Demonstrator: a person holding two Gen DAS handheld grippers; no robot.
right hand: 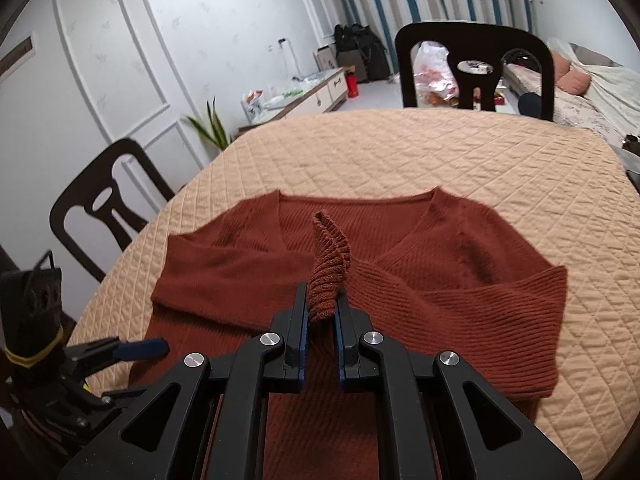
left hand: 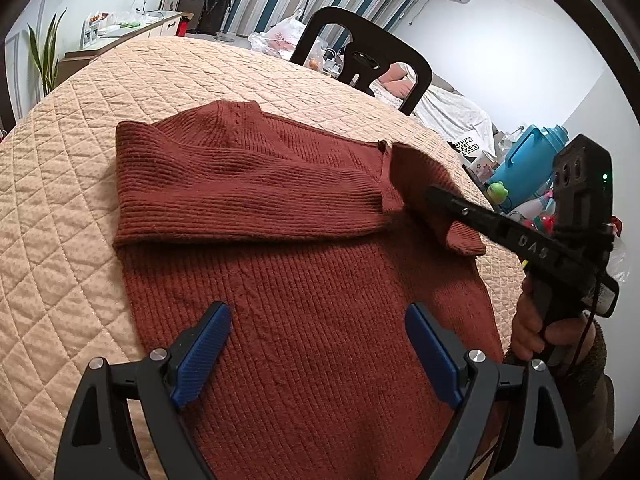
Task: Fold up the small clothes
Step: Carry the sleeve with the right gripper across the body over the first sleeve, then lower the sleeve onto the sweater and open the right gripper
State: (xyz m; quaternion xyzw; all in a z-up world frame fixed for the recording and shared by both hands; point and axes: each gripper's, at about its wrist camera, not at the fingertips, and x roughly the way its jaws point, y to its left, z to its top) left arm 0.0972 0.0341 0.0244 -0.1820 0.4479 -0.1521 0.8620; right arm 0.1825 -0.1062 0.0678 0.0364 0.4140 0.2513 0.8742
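A rust-red knitted sweater (left hand: 304,264) lies flat on the quilted beige table cover (left hand: 60,220); it also shows in the right wrist view (right hand: 460,248). One sleeve is folded across its chest. My right gripper (right hand: 322,312) is shut on the ribbed cuff (right hand: 330,256) of the other sleeve and holds it up over the sweater's middle. In the left wrist view the right gripper (left hand: 434,196) reaches in from the right with the cuff. My left gripper (left hand: 318,354) is open and empty, just above the sweater's lower body; it shows at the left in the right wrist view (right hand: 136,350).
A black chair (left hand: 362,58) stands at the table's far side, another (right hand: 104,204) at its left. A blue jug (left hand: 532,156) and small items crowd the table's right edge. A sideboard (right hand: 304,94) and a plant (right hand: 212,128) stand by the wall.
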